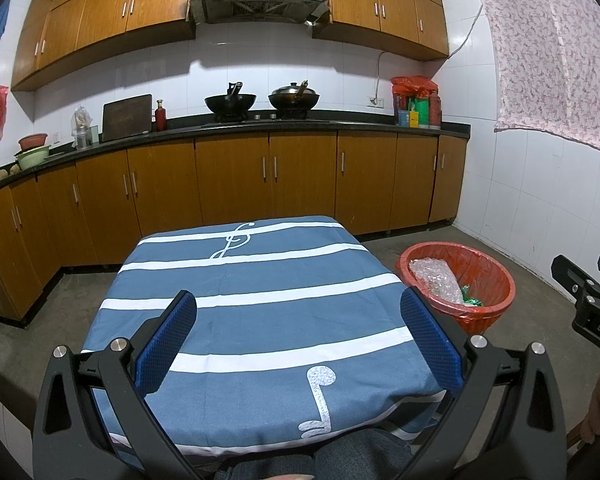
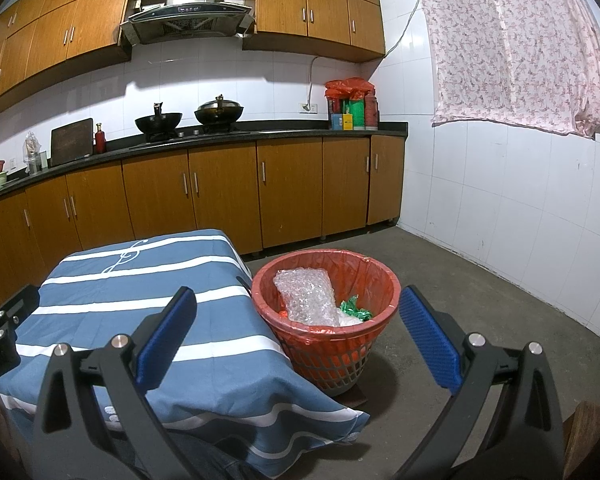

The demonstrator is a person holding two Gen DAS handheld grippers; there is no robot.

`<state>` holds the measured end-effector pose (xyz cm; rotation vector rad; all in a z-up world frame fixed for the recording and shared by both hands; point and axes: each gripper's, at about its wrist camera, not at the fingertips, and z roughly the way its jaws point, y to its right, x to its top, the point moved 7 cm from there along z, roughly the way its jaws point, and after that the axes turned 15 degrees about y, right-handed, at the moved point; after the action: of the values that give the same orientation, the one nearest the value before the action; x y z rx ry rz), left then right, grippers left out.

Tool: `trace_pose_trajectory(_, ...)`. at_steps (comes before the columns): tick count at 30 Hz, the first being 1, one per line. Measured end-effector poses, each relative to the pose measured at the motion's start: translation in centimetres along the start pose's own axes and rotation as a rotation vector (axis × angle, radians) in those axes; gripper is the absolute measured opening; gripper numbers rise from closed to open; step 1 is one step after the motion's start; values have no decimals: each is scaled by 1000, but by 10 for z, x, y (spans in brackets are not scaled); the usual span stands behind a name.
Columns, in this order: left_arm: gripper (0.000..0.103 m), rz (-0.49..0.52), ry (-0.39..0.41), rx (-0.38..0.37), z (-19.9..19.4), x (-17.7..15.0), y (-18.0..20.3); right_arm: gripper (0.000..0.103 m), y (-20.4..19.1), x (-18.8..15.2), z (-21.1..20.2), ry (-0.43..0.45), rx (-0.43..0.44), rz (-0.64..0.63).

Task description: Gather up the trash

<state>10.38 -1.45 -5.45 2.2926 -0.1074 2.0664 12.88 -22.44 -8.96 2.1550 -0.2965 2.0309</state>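
A grey basket lined with a red bag [image 2: 327,338] stands on the floor right of the table; it also shows in the left wrist view [image 1: 476,312]. Inside lie bubble wrap [image 2: 306,294], a green wrapper [image 2: 354,310] and a bit of orange trash. My left gripper [image 1: 298,334] is open and empty above the table's blue striped cloth [image 1: 260,280]. My right gripper [image 2: 296,330] is open and empty, above the table's right edge and the basket's near rim. The right gripper also shows at the right edge of the left wrist view [image 1: 592,300].
The small table [image 2: 148,280] stands in a kitchen. Wooden cabinets [image 1: 228,180] and a dark counter with two woks [image 1: 260,102] run along the back. A white tiled wall [image 2: 500,208] is at the right. Grey concrete floor [image 2: 440,280] surrounds the basket.
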Motion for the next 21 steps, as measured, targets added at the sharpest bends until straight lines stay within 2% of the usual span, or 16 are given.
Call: trace_pose_trajectory(21, 101, 1, -1, 1, 0, -1, 0, 99, -1, 0, 0, -1, -1, 1)
